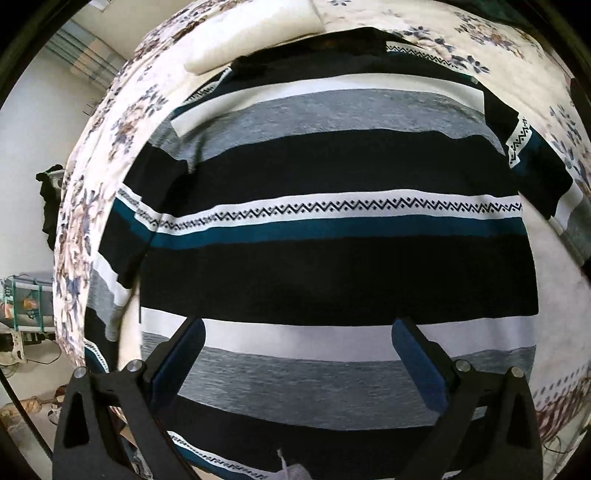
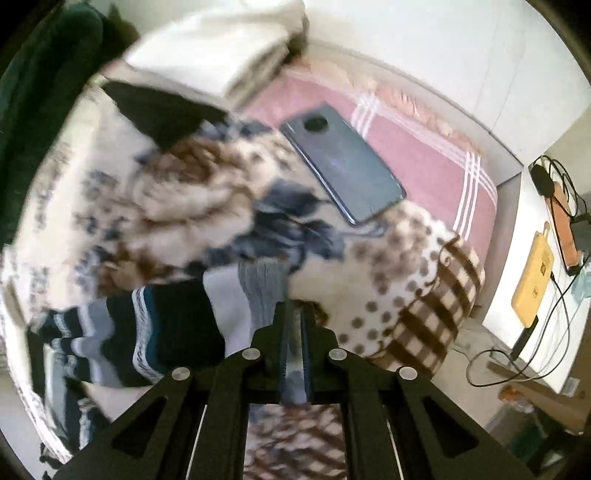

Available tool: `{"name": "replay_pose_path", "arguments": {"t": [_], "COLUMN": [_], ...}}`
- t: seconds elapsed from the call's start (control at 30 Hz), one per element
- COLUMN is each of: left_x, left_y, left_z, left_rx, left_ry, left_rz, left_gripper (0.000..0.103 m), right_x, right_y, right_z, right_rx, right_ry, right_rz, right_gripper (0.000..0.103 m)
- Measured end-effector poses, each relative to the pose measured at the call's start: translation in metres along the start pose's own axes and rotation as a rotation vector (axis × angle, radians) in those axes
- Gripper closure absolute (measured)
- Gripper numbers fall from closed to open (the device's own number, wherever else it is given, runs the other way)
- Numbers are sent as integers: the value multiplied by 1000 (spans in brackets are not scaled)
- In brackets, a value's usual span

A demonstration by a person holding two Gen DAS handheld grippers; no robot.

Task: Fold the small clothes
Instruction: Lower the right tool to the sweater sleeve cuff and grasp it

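your left gripper (image 1: 297, 363) hangs over the shirt (image 1: 332, 266) with its jaws wide; nothing stands between them and the cloth. a cream pillow (image 1: 255, 33) blocks the far edge past the collar. on the right, a phone (image 2: 341, 162) lies flat on the bed beyond the sleeve (image 2: 155, 321), with bare blanket (image 2: 388, 295) between. the side table (image 2: 517, 295) beside the bed is crowded with cables.

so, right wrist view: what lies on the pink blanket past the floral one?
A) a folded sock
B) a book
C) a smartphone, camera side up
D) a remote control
C: a dark blue smartphone lies flat with its round camera bump facing up, resting on the pink blanket beside the floral blanket.
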State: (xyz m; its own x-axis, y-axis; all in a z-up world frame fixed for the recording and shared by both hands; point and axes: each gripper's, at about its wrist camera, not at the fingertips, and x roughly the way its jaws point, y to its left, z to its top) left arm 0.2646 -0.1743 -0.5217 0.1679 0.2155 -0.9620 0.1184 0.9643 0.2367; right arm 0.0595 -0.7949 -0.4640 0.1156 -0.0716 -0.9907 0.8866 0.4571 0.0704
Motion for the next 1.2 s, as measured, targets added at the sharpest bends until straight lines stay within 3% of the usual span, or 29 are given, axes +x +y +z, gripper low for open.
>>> {"name": "replay_pose_path", "arguments": {"t": [0.03,0.1,0.17,0.3,0.43,0.5,0.53,0.57,0.6,0.67,0.73,0.83,0.93,1.07,1.2], "left_x": [1,4,10,26,33,34,33,33,33,33,31,33,37,45,69], "left_y": [0,0,1,6,8,8,7,7,6,5,5,3,2,5,7], "left_z": [0,-2,-4,-5,-5,-5,-5,-5,-5,-5,-6,-6,-7,-8,-12], "left_rx": [1,4,8,-16,-28,-26,-23,-20,-19,-21,-29,-37,-35,-38,-34], "left_ry": [4,7,11,43,55,50,46,45,43,40,34,33,42,48,90], "left_rz": [-1,-4,2,17,21,24,25,26,28,26,19,7,9,8,5], "left_gripper": [0,0,0,0,0,0,0,0,0,0,0,0,0,0,0], "right_x": [6,13,23,62,98,103,101,101,93,66,39,32,50,55,70], "right_y": [-11,-34,-52,-64,-40,-21,-13,-4,4,8,-11,-25,-20,-39,-57], "right_z": [-1,-3,-12,-24,-16,-13,-13,-12,-11,-6,0,11,13,9,-5], "right_rx": [36,136,242,418,420,363,333,291,258,211,270,292,269,372,464], "right_ry": [12,24,32,46,64,73,68,104,105,27,-60,-67,20,2,22], "right_rz": [13,88,191,393,532,508,511,517,527,472,456,443,404,411,461], "right_gripper": [90,58,44,43,42,43,55,95,96,97,97,97,94,42,39]}}
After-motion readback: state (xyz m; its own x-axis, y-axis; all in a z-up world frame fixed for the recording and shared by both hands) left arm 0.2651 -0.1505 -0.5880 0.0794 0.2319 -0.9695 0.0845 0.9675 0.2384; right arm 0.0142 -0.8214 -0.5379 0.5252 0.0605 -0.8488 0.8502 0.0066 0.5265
